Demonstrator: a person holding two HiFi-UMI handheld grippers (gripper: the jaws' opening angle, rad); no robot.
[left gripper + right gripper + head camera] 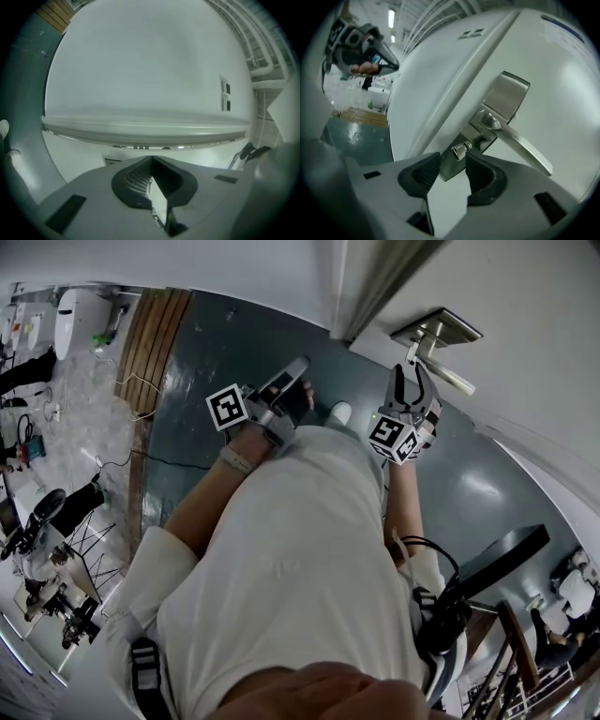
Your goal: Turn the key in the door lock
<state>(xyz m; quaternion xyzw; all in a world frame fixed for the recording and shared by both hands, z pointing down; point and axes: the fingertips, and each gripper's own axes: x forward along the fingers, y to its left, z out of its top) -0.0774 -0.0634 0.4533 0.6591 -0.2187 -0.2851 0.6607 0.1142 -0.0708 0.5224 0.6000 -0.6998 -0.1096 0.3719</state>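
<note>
right gripper (451,169) ribbed pads apart before metal key (461,149), brushed steel plate (506,93); left gripper (151,174) together, empty

You're in a lab or workshop hall: glossy grey floor (216,343), tripods (86,542) and loose cables (139,390) on your left, pipes (260,71) and strip lights (391,18) overhead, a white door (534,352) ahead.
</note>
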